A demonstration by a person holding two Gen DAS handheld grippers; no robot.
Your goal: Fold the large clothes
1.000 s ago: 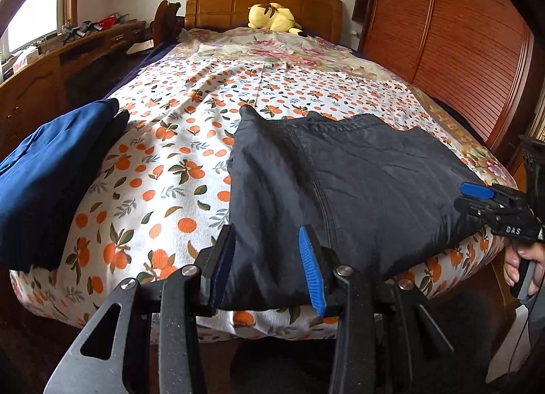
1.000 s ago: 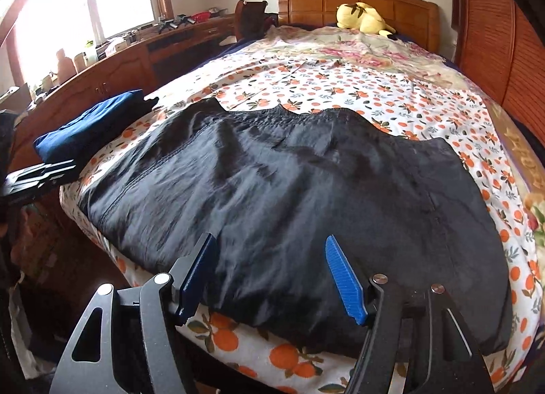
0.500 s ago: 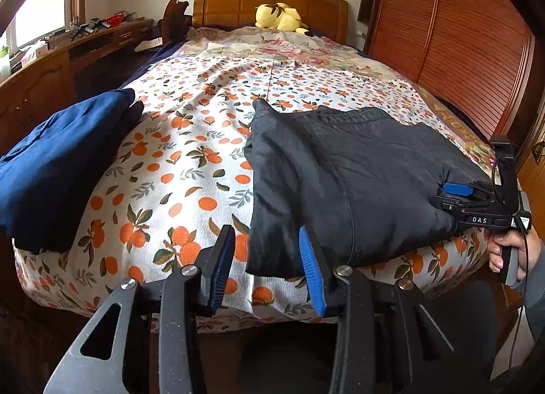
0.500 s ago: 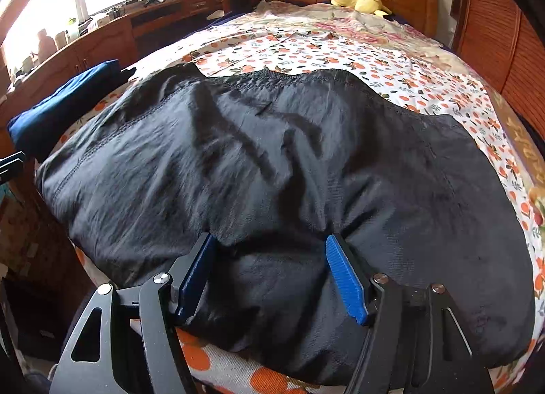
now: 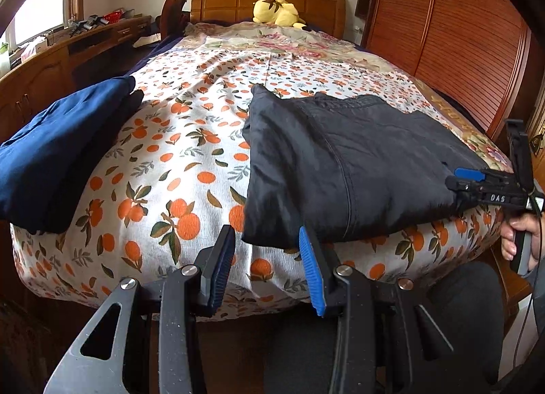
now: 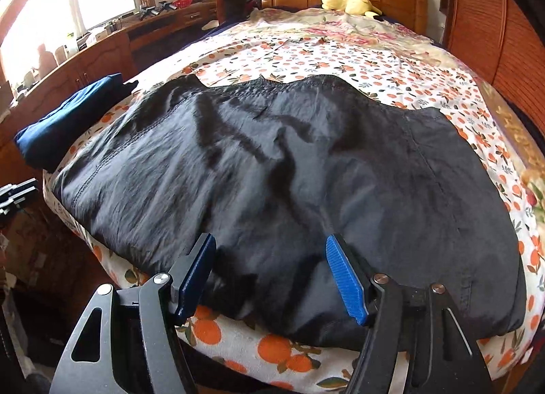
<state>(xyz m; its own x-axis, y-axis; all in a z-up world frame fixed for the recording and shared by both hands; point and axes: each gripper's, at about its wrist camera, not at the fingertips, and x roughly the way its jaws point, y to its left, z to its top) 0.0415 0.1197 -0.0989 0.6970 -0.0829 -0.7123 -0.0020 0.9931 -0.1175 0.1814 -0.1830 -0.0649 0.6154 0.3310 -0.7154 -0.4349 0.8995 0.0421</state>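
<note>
- Black garment (image 6: pixel 289 169): a thin, slightly shiny woven piece, lying flat across the foot of the bed (image 5: pixel 190 169) on the orange-print sheet, its near hem just at the mattress edge. It appears already doubled over; what kind of garment it is cannot be told.
- Handling, as judged: light and limp, with no stiffness of its own. The cloth shows soft creases in the right wrist view and will likely sag and slide when lifted. The smooth weave may slip between layers, so a pinch should take all layers at once.
- Where to grip: the stitched seams and hem are the firmest parts. The near corners at the mattress edge are the reachable ones, one on each side, so that the fold stays square.
- Left hand-held gripper (image 5: pixel 267 266): jaws spread, holding nothing, just short of the garment's near left corner.
- Right hand-held gripper (image 6: pixel 270 274): jaws spread wide over the near hem; cloth lies between them but is not pinched.
- Navy garment (image 5: pixel 58 145): a folded dark-blue piece at the left side of the bed, well apart from the black one.
- Risk: a one-layer pinch would peel the fold open.
</note>
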